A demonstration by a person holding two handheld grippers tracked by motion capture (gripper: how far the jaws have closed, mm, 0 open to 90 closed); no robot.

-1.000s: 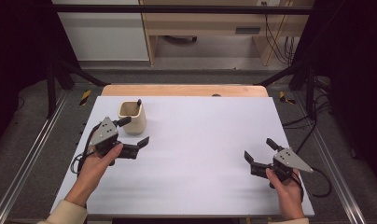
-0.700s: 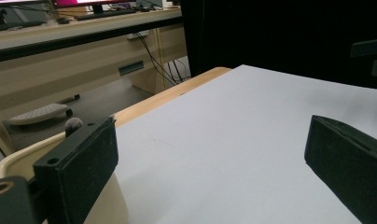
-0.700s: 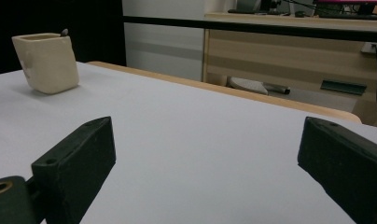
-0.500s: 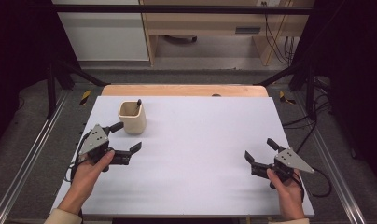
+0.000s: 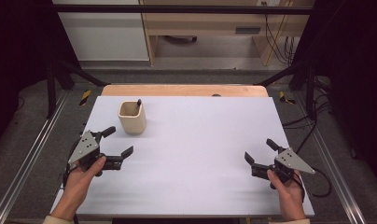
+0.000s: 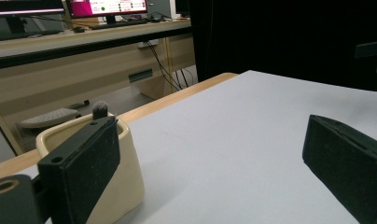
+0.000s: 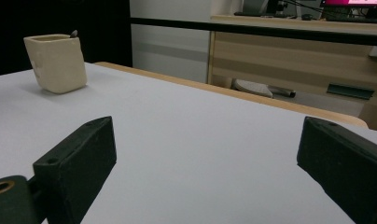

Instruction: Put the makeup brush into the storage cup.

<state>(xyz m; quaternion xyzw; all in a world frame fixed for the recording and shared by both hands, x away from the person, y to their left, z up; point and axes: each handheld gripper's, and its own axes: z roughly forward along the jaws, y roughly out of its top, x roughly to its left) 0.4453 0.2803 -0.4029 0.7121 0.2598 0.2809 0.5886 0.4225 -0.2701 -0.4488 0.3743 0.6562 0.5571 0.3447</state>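
Cup (image 5: 132,117) stands at the back left of the table (image 5: 200,140), a dark stick inside. It looks hard, smooth and breakable; grab its rim. Left hand-held gripper (image 5: 117,145) sits near, jaws apart. Right hand-held gripper (image 5: 258,151) is also apart.

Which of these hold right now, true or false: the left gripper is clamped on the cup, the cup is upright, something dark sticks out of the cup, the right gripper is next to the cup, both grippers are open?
1. The left gripper is clamped on the cup. False: its jaws are apart, and it sits nearer the person, clear of the cup.
2. The cup is upright on the table. True.
3. A dark tip sticks out of the cup. True.
4. The right gripper is next to the cup. False: it is far across the table, near the person's right edge.
5. Both grippers are open. True.
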